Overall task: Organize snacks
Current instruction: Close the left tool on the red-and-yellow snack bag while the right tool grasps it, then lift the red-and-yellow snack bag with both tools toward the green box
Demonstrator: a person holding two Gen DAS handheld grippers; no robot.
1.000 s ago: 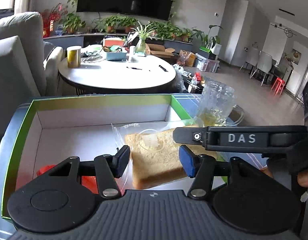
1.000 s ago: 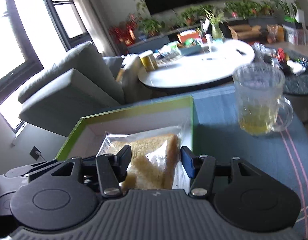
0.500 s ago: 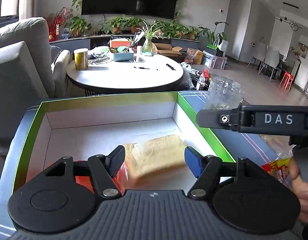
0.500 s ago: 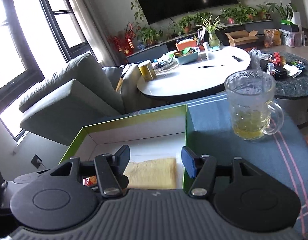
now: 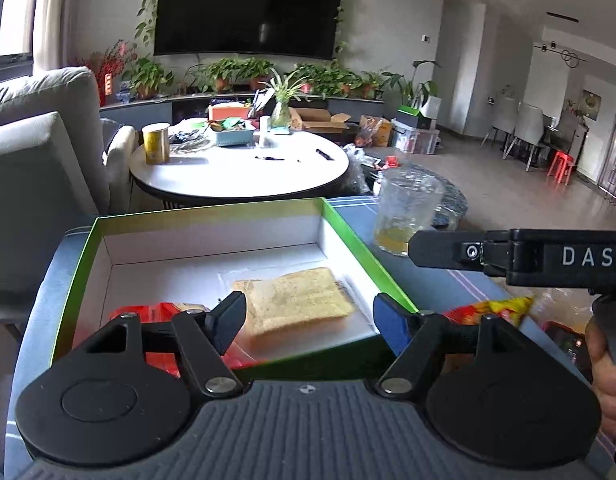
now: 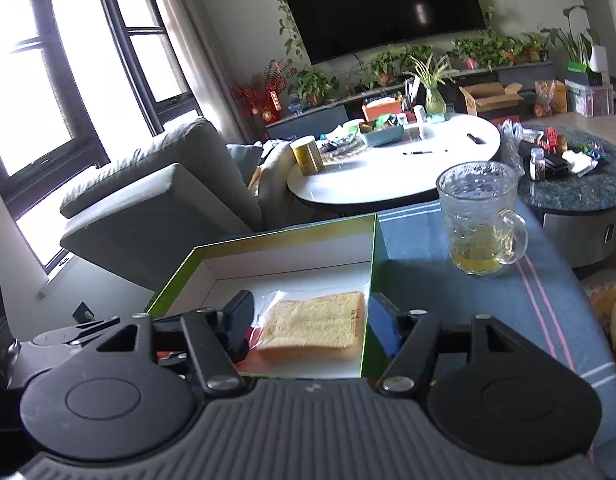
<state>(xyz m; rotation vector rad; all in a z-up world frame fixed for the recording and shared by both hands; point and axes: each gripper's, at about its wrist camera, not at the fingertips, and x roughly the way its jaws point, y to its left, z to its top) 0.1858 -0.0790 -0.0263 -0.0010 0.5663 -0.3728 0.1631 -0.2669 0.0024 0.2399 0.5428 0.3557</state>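
Right wrist view shows the bagged bread slice (image 6: 314, 326), pinched a second ago, now lying flat inside the green-rimmed box (image 6: 283, 236) beside a red packet (image 5: 163, 312), with right gripper (image 6: 308, 322) and left gripper (image 5: 308, 316) both spread empty, freeing them for the yellow-red snack bag (image 5: 488, 310) outside.

Bagged bread slice (image 5: 295, 300) lies flat inside the green-rimmed box (image 5: 211, 210), beside a red packet (image 5: 155, 312).

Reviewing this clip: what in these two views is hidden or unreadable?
- Red snack packet in the box: left wrist view, mostly behind the left tongs; label unreadable.
- Yellow-red packet outside the box: partly hidden by the same tongs' linkage.
- Printing on the bread wrapper: right wrist view, too small.
- Right tongs: open, nothing held.
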